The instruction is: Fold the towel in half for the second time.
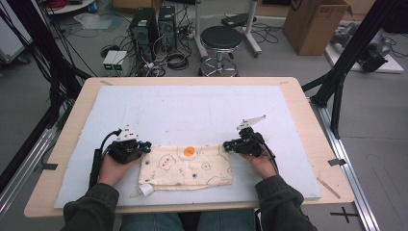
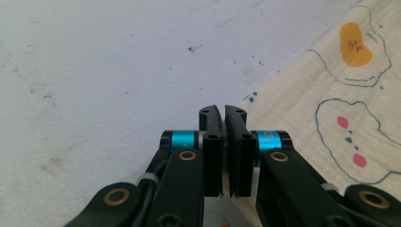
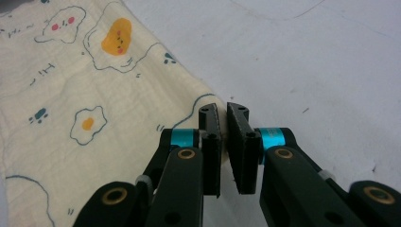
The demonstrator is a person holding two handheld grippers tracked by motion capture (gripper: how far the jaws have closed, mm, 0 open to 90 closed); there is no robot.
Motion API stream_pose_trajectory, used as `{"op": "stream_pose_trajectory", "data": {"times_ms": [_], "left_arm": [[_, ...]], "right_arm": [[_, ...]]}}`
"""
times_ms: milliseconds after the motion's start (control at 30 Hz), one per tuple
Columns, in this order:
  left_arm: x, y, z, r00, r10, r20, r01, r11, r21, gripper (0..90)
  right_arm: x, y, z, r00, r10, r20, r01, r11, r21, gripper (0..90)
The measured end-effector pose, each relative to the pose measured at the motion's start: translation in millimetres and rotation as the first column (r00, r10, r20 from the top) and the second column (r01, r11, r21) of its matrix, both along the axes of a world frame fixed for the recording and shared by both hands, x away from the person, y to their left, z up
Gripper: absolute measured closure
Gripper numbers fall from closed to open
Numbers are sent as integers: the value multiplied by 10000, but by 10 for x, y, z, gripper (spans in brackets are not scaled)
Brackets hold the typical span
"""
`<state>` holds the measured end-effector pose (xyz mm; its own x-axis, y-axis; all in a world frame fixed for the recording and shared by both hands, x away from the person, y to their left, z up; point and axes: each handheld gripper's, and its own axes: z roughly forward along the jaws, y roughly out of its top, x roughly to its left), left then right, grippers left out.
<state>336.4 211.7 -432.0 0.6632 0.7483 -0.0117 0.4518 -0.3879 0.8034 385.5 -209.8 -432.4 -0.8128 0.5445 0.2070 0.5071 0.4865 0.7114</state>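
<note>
Cloth look: cream cloth (image 1: 186, 166), crinkly weave, printed w/ fried-egg doodles in dark outline, pink-dot faces, one big orange yolk (image 1: 189, 151) near its far edge. Small white tag (image 1: 146, 189) at near-left corner.
Cloth place: flat on the white mat (image 1: 192, 110), near-centre, right in front of the person, between the two hands.
Left gripper: left gripper (image 1: 145, 145) at cloth's far-left corner; jaws pressed together in the left gripper view (image 2: 224, 118), the cloth corner running in between them, so clamped on the cloth.
Right gripper: right gripper (image 1: 227, 145) at the far-right corner; in the right gripper view (image 3: 223, 113) jaws nearly together, cloth edge pinched between them.
Counts: 1 cloth, 2 grippers, 1 mat, 1 table (image 1: 72, 120). Beyond the table: 1 stool (image 1: 221, 39), 2 PC towers (image 1: 153, 24), 1 cardboard box (image 1: 315, 21).
Edges: cloth's near edge lies close to mat's near edge; left + right edges of cloth stop just beside each hand.
Open room: wide bare mat on the far side of the cloth, also to far left + far right. Wood rim of table shows all round the mat.
</note>
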Motion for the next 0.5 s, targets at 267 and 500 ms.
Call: {"op": "stream_pose_trajectory", "data": {"times_ms": [267,500], "left_arm": [[122,10,18,9996,222,-201,-230,9990,-392,856],[256,-4,67,9992,300,-256,-316,9972,-671,857]], "right_arm": [[97,-15,50,9999,-45,-123,48,9998,199,842],[216,-60,38,9992,-156,-368,169,9992,368,843]]}}
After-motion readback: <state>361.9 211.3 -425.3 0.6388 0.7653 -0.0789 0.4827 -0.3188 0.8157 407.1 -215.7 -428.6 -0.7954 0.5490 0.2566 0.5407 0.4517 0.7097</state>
